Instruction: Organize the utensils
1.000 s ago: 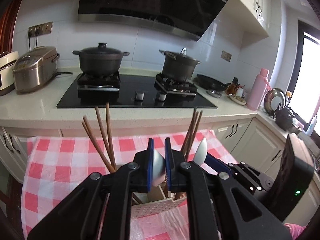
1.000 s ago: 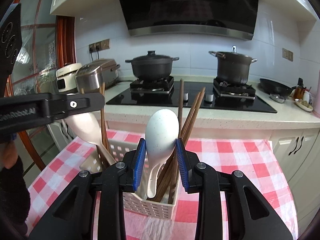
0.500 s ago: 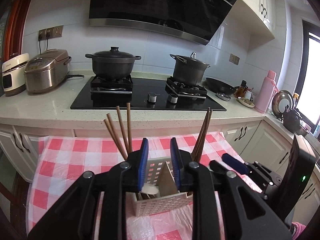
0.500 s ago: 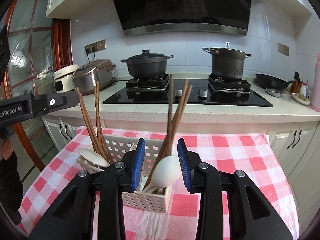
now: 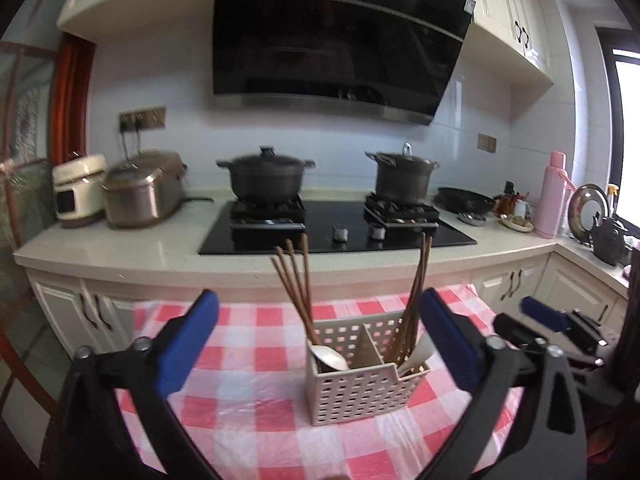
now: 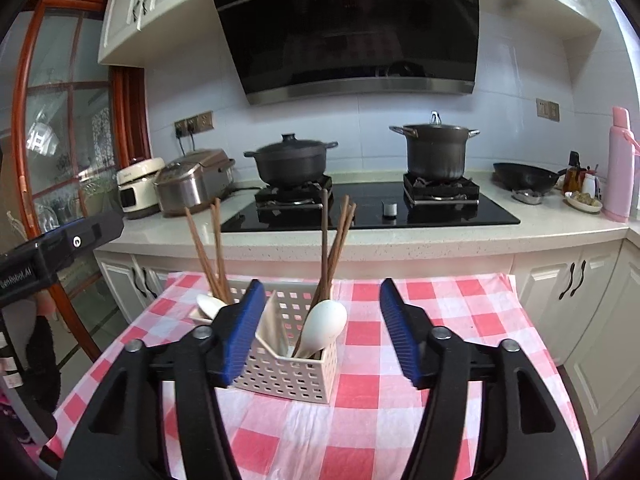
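**Both tongs released; utensils seated in the divided caddy.**

The left tongs (image 5: pixel 320 344) and right tongs (image 6: pixel 320 332) are both opening, and neither has anything between its blue pads. The white perforated caddy (image 6: pixel 288 376) stands on the checked tablecloth (image 6: pixel 400 420) covering the desk, in front of both cameras. A central divider splits it into two compartments, so like items are grouped on each side. One white spoon (image 6: pixel 324 324) leans in the right compartment beside a bundle of brown chopsticks (image 6: pixel 334 256). A second spoon (image 6: pixel 210 305) lies in the left compartment with more chopsticks (image 6: pixel 208 252). All handles lean against the walls, which props them upright. Judged from this layout, sorting appears complete or nearly so.
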Tool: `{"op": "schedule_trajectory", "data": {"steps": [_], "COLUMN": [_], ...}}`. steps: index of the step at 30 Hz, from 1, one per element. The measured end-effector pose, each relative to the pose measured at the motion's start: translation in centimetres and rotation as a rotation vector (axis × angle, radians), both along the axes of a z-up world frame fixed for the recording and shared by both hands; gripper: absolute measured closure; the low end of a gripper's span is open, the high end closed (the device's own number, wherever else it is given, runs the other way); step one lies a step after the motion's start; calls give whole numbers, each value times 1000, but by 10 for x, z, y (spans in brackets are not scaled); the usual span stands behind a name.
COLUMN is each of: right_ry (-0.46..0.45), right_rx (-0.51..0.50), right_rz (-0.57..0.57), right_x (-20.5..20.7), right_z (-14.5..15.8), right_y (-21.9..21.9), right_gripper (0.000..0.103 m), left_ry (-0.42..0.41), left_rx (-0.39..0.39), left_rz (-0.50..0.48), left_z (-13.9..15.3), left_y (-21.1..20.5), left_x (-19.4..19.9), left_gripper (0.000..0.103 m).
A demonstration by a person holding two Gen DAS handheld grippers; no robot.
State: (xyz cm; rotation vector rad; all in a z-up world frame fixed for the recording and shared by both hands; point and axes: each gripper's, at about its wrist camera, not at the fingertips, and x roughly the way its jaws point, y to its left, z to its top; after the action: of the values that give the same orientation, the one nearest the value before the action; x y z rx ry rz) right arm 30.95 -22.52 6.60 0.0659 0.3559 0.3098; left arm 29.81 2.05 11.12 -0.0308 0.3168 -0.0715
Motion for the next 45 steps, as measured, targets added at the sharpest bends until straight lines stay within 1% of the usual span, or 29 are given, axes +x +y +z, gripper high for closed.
{"op": "schedule_trajectory", "data": {"steps": [1,5,9,12,16,21,25,30,35,38,45], "right_ry": [-8,-18,-31,-25,-4,37,42,39,15,14,20], "right_rx": [5,21,19,31,36,37,34,30,7,11,13], "right_rz": [3,28,40,42,34,37,32,28,34,38,33], "right_x": [-6,-24,-45,-56,-65,-69,-71,-74,-78,-79,-77], "right_z": [3,6,5,-1,-13,-27,-31,-32,-30,-30,-33], "right_y": [-2,-6,-4,-2,-1,-4,-8,-8,-5,-7,-9], "right_gripper": [42,28,19,19,19,19,19,19,19,19,19], "left_ry": [-8,-7,-21,-20,-2,28,47,64,57,53,49], "left_rx": [5,34,49,47,57,45,48,49,72,61,65], "left_rz": [9,30,64,72,66,67,71,56,61,60,64], "left_z": [1,-4,-13,-24,-38,-54,-63,-70,-72,-72,-72], "left_y": [1,3,6,5,1,-2,-5,-11,-17,-16,-16], "left_x": [-7,-28,-52,-68,-78,-86,-88,-89,-91,-91,-91], "left_gripper": [5,5,5,5,5,5,5,5,5,5,5]}}
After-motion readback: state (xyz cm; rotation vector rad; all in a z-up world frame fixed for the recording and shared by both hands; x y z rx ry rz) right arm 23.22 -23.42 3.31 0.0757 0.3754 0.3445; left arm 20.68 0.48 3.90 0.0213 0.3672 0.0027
